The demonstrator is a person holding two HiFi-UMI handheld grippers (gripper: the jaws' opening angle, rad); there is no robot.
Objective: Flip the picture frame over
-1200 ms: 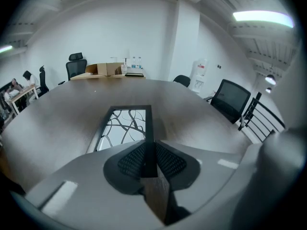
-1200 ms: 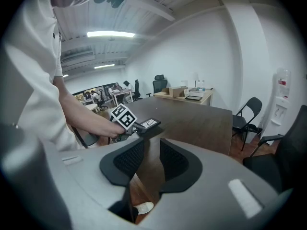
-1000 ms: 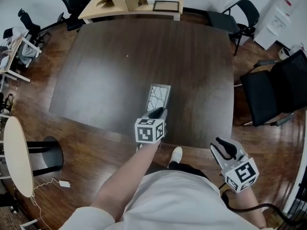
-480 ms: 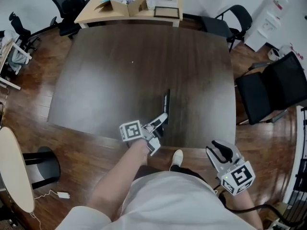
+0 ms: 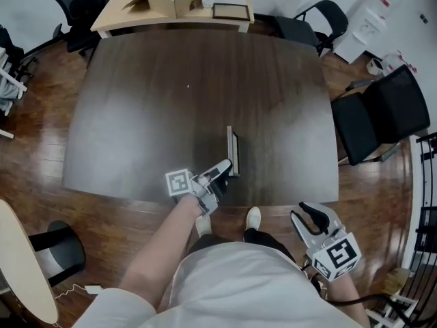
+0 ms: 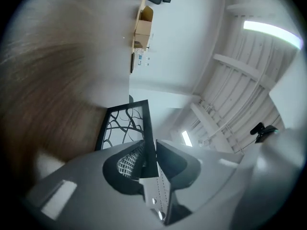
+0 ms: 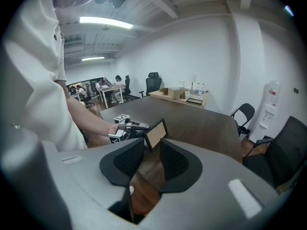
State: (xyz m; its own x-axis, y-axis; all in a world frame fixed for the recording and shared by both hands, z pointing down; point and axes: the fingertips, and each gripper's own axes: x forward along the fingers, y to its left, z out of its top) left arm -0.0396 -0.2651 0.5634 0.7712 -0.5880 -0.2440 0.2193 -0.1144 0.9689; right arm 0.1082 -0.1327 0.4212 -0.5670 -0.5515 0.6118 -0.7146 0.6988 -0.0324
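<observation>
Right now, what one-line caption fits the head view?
Left gripper grips the picture frame tipped up on edge at the dark table; right gripper hangs past the table's near edge.

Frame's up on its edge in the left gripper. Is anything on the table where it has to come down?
Nothing visible. The table is bare on both sides of the picture frame, clamped at its near end by the left gripper. The right gripper hangs open past the table's near edge.
</observation>
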